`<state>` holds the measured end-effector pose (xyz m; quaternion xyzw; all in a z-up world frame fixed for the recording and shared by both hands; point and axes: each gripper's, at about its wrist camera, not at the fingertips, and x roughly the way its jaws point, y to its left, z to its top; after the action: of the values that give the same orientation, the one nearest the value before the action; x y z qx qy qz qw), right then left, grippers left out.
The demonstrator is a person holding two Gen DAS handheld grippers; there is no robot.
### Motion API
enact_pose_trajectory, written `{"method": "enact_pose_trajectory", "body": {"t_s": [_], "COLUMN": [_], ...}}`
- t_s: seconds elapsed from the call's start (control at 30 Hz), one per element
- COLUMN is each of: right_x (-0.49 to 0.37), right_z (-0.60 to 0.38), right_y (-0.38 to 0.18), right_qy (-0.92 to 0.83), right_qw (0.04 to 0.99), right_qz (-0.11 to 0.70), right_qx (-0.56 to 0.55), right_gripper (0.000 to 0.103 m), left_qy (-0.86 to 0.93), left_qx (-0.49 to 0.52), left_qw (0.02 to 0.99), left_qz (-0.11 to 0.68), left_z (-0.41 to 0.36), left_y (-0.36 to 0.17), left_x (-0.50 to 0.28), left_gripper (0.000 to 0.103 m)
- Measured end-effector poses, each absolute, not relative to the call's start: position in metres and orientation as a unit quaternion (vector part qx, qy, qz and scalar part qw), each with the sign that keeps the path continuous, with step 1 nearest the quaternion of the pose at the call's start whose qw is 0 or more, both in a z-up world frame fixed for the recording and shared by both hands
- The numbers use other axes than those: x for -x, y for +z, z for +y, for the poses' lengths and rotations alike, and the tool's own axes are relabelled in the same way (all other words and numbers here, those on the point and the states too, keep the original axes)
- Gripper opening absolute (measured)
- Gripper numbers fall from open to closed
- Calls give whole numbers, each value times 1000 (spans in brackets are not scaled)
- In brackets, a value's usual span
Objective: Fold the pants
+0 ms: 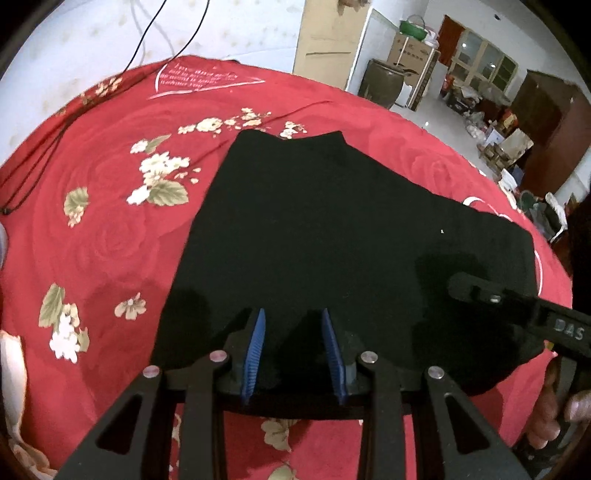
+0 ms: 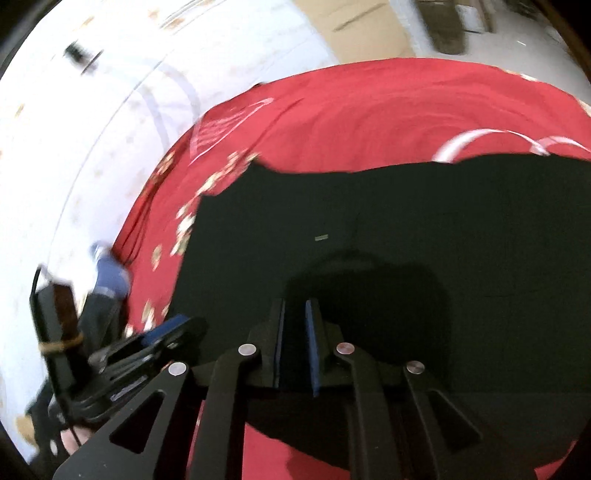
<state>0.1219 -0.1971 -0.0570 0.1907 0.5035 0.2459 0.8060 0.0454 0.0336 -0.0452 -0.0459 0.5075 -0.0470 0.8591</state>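
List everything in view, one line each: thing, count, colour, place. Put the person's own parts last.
pants: one, black, flat in the middle of the bedspread.
bedspread: one, red with white flowers, under the pants.
cords: two, black, hanging on the white wall behind.
cardboard boxes: several, brown, far right of the room.
jar: one, dark, on the floor by the boxes.
basin: one, green, on top of a box.
cabinet: one, brown, far right.
left gripper: one, black with blue pads, open over the pants' near edge.
right gripper: one, black with blue pads, jaws nearly together over the pants.
hand: one, lower right, on the right gripper's handle.
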Motion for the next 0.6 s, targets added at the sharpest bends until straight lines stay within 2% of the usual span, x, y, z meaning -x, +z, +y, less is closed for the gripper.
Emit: {"method": "enact_pose_trajectory", "body": {"t_s": [0.1, 0.27, 0.43, 0.5, 0.6], "right_x": [-134, -137, -100, -84, -67], "right_z": [-193, -220, -223, -217, -201], "right_y": [-66, -60, -47, -41, -45], "right_qy": [228, 153, 179, 200, 221], "right_qw": [810, 835, 815, 811, 802], "right_qz": [507, 494, 511, 511, 519], "right_qx": [-185, -188, -209, -205, -198], "right_gripper": [10, 13, 14, 19, 21], "left_qy": [-50, -49, -59, -69, -76], "left_qx": [36, 38, 53, 55, 42], "left_qw": [860, 861, 854, 855, 855], "left_qz": [507, 506, 514, 511, 512], "left_z": [30, 31, 27, 22, 14], "left_y": [-45, -44, -40, -34, -32], "left_x": [-45, -45, -37, -30, -21], "left_gripper": [42, 43, 43, 43, 43]}}
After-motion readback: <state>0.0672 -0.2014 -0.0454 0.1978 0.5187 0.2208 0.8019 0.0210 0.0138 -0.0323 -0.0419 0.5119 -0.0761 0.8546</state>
